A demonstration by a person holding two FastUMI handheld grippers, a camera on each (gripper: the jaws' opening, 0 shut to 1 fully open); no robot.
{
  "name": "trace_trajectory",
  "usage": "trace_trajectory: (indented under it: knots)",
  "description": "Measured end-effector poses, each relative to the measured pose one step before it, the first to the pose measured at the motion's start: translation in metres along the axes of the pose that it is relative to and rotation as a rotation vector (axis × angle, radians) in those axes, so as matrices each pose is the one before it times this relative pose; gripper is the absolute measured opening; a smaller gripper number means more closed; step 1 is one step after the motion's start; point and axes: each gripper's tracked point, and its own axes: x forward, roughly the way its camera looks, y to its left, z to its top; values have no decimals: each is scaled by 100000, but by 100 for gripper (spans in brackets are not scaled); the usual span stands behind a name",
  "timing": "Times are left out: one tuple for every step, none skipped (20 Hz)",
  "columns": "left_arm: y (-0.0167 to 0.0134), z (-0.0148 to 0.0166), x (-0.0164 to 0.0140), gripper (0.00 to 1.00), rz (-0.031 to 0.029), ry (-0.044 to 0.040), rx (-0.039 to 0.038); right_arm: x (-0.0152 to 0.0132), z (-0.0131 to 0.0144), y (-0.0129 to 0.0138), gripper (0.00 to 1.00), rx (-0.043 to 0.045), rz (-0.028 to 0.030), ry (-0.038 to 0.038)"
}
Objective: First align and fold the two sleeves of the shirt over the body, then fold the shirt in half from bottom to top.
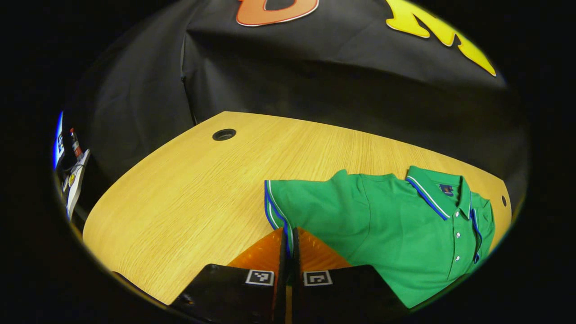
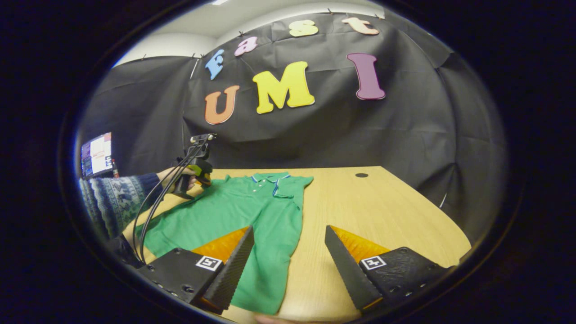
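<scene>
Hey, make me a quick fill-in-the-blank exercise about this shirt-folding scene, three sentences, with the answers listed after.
1. The polo shirt lying on the wooden table is ____ in colour.
2. The left hand-held gripper is pinched shut on the striped cuff of the shirt's ____.
3. The right hand-held gripper hovers with its jaws ____, holding nothing.

Answers: green; sleeve; open

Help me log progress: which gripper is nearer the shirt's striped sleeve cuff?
Left. The left gripper has its jaws shut on the sleeve cuff; the right gripper hangs open over the shirt's lower side edge.
</scene>
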Motion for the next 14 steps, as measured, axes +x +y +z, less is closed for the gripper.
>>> trace_trajectory:
  knots:
    - [-456, 321, -155, 9, -561, -304, 714, 121, -37, 128, 96, -337, 214, -14]
    - [-422, 387, -296, 8, -876, -632, -89, 8, 39, 52, 96, -310, 163, 19]
    - [-566, 435, -495, 7, -1230, -1041, -84, -41, -52, 87, 96, -335, 80, -8]
    - [-579, 750, -489, 7, -818, -1473, 1189, -87, 26, 73, 96, -339, 71, 54]
    - [-452, 603, -343, 7, -245, -1330, 1526, 101, -143, -14, 96, -99, -115, 307]
    - [-713, 554, -500, 7, -1014, -1085, 1645, -27, -47, 33, 96, 252, 14, 243]
    - [-746, 598, -406, 7, -540, -1084, 1554, 91, -26, 76, 96, 282, 130, 146]
    - [-625, 464, -296, 7, -108, -916, 1295, 22, 5, 42, 92, 135, -146, 146]
    - [-510, 274, -359, 7, 435, -299, 1480, -159, -36, -11, 96, -100, -22, -126]
    - [-551, 226, -186, 6, 537, -68, 1242, -20, 150, 28, 96, -283, -205, -87]
    - [-892, -29, -245, 7, -1029, 484, 646, -31, -38, -37, 92, -251, -118, -281]
    - [-1351, -5, -138, 7, -3167, 620, -292, -7, 76, 72, 96, -138, 4, -184]
    - [-1424, -110, -89, 7, -3796, 685, -903, 72, -127, -44, 96, -47, -170, 168]
    - [-1193, -130, 77, 7, -2805, 501, -465, 47, -34, -67, 96, 102, -234, 122]
